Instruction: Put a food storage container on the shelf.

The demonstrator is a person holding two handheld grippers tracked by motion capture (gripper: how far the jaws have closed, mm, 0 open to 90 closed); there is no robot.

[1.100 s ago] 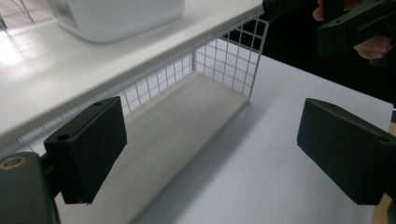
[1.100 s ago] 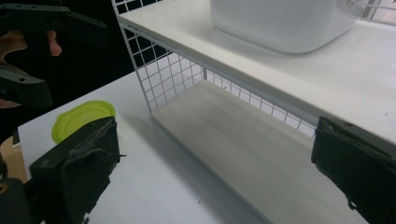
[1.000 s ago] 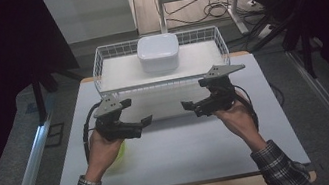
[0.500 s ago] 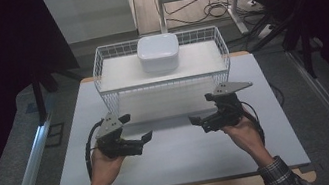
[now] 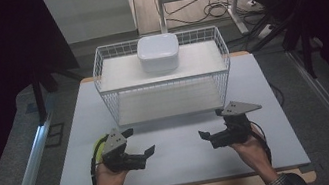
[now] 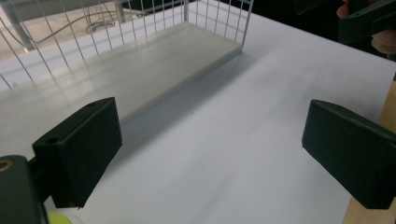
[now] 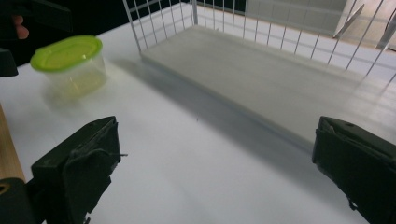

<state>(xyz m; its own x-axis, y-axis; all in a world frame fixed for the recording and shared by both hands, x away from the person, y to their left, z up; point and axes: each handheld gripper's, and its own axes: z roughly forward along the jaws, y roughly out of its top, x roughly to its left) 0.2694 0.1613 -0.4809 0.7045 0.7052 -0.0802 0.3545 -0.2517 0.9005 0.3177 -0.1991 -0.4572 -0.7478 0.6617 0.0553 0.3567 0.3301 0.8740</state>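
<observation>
A: Both grippers pulled back toward the near edge since a second ago. Left gripper [image 5: 142, 147] and right gripper [image 5: 209, 124] now sit low over the surface [image 5: 184, 160], jaws facing each other.

B: Jaw state?

A: Both spread wide, nothing between them.

B: Tub?

A: Green-lidded tub [image 7: 71, 64] stands upright on the surface, near left, just beside the left gripper and partly hidden behind it from above.

B: Rack?

A: Wire rack [image 5: 164, 77] at the far middle, white box [image 5: 158, 52] on its top shelf, lower shelf bare. Well apart from both grippers.
</observation>
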